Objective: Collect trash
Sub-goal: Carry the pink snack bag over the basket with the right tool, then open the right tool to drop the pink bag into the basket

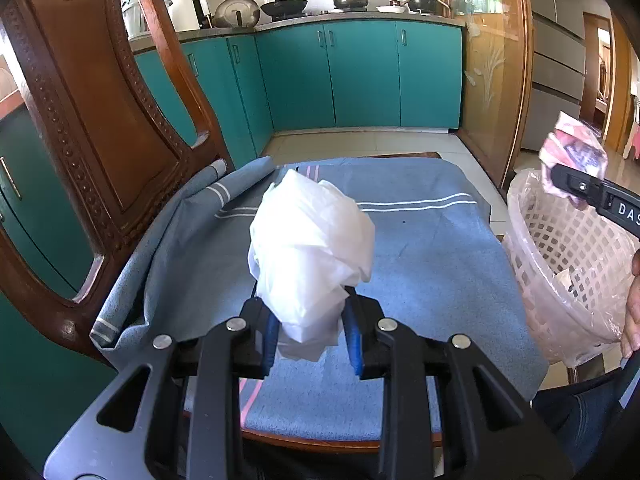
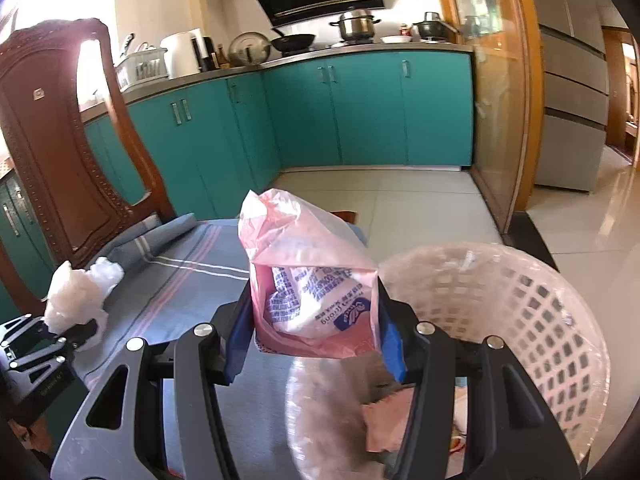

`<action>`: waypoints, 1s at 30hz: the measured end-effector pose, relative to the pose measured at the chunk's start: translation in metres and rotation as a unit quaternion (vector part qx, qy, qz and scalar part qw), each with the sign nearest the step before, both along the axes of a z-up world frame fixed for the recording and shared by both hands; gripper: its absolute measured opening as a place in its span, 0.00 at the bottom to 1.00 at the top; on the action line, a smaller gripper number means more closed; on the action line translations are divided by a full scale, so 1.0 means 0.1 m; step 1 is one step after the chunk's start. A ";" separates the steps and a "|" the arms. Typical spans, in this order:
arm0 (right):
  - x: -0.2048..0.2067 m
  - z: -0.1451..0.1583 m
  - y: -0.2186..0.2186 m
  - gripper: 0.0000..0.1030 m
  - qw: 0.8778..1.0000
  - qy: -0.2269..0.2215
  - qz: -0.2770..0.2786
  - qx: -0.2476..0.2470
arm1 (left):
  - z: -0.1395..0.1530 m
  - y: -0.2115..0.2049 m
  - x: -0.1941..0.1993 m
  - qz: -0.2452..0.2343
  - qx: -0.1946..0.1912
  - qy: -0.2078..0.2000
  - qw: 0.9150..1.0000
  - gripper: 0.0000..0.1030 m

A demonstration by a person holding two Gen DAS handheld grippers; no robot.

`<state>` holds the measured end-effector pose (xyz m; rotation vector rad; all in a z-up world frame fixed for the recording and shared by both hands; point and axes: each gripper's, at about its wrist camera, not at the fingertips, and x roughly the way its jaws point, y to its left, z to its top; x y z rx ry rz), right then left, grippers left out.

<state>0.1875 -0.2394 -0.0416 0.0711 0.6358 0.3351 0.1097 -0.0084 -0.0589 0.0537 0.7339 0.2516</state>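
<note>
My left gripper (image 1: pixel 310 334) is shut on a crumpled white plastic bag (image 1: pixel 312 248), held just above a chair seat draped in blue cloth (image 1: pixel 432 264). My right gripper (image 2: pixel 314 344) is shut on a pink plastic bag with a printed white packet inside (image 2: pixel 308 280). It hangs at the near left rim of a pale lattice waste basket lined with thin plastic (image 2: pixel 520 304). The left wrist view shows that pink bag (image 1: pixel 572 152) above the basket (image 1: pixel 568 248), at the far right. The right wrist view shows the white bag (image 2: pixel 80 296) low on the left.
A carved wooden chair back (image 1: pixel 80 120) rises on the left. Teal kitchen cabinets (image 1: pixel 360 80) line the far wall, with pots on the counter. A glass door with a wooden frame (image 1: pixel 492 80) stands right of them. Pink scraps (image 2: pixel 384 420) lie in the basket. A hand (image 1: pixel 632 304) shows at the right edge.
</note>
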 end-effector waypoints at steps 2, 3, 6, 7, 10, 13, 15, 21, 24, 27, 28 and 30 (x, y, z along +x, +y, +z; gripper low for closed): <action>0.01 -0.01 -0.09 0.52 1.000 0.004 -0.016 -0.003 | 0.00 -0.04 -0.02 -0.003 -0.001 0.001 1.000 0.28; 0.02 -0.02 -0.14 0.52 1.000 0.006 -0.027 -0.004 | -0.01 -0.05 -0.02 -0.005 -0.001 0.002 1.000 0.28; 0.04 -0.04 -0.36 0.52 0.998 0.012 -0.067 -0.013 | -0.01 -0.07 -0.03 -0.009 -0.001 0.003 1.000 0.28; 0.04 -0.05 -0.42 0.52 0.997 0.012 -0.077 -0.015 | -0.01 -0.08 -0.03 -0.009 -0.001 0.003 1.000 0.28; 0.05 -0.07 -0.63 0.52 0.994 0.019 -0.109 -0.025 | -0.02 -0.08 -0.03 -0.009 -0.003 0.006 1.000 0.28; 0.06 -0.12 -0.79 0.52 0.991 0.032 -0.130 -0.021 | -0.03 -0.09 -0.02 -0.012 -0.004 0.009 1.000 0.28; 0.07 -0.15 -0.84 0.52 0.990 0.038 -0.136 -0.017 | -0.04 -0.11 -0.02 -0.014 -0.004 0.010 1.000 0.28; 0.10 -0.19 -0.79 0.52 0.990 0.045 -0.130 -0.039 | -0.04 -0.11 -0.02 -0.015 -0.003 0.010 1.000 0.28; 0.10 -0.23 -0.77 0.52 0.989 0.054 -0.127 -0.042 | -0.04 -0.12 -0.02 -0.014 -0.003 0.008 1.000 0.28; 0.13 -0.25 -0.73 0.52 0.989 0.060 -0.123 -0.049 | -0.06 -0.12 -0.01 -0.016 -0.003 0.011 1.000 0.28; 0.12 -0.26 -0.72 0.52 0.989 0.062 -0.123 -0.050 | -0.06 -0.13 -0.01 -0.017 -0.003 0.012 1.000 0.28; 0.12 -0.28 -0.71 0.52 0.989 0.065 -0.122 -0.054 | -0.06 -0.13 -0.01 -0.018 -0.003 0.013 1.000 0.28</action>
